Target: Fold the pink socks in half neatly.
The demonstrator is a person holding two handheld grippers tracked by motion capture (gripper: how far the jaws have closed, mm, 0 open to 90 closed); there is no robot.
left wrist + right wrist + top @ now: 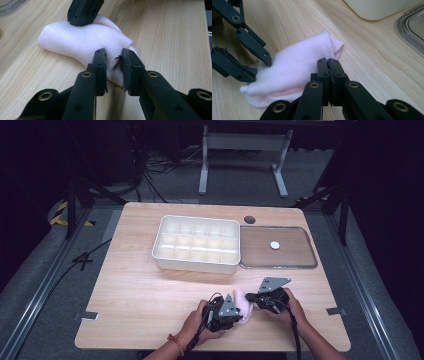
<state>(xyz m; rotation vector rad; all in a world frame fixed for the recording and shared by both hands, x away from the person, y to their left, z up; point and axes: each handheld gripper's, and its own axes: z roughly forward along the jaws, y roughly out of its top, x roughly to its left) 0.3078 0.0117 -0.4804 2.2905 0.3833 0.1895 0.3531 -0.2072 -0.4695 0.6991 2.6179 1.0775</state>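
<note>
Holding: both tools work on a folded pink cloth [243, 306] lying on the bench [135, 295] near its front edge, between the person's two hands
Pink cloth: soft, folded over on itself, flat on the wood; in the left gripper view [80, 42] one end bulges up, the other runs down between the near jaws
Left tool [226, 312]: its jaws stand a narrow gap apart and pinch a thin fold of the cloth's edge [113, 72]; in the right gripper view it grips the cloth's far left end [260, 67]
Right tool [252, 298]: clenched, its two jaws pressed together at the cloth's side [328, 72]; whether any fabric sits between them cannot be told; in the left gripper view its tip rests on top of the cloth [83, 13]
White tray [196, 244]: divided into small compartments, well behind the cloth
Clear lid [278, 247]: flat beside the tray, a white round knob at its middle
Writing: no brand, label or lettering can be read on anything
</note>
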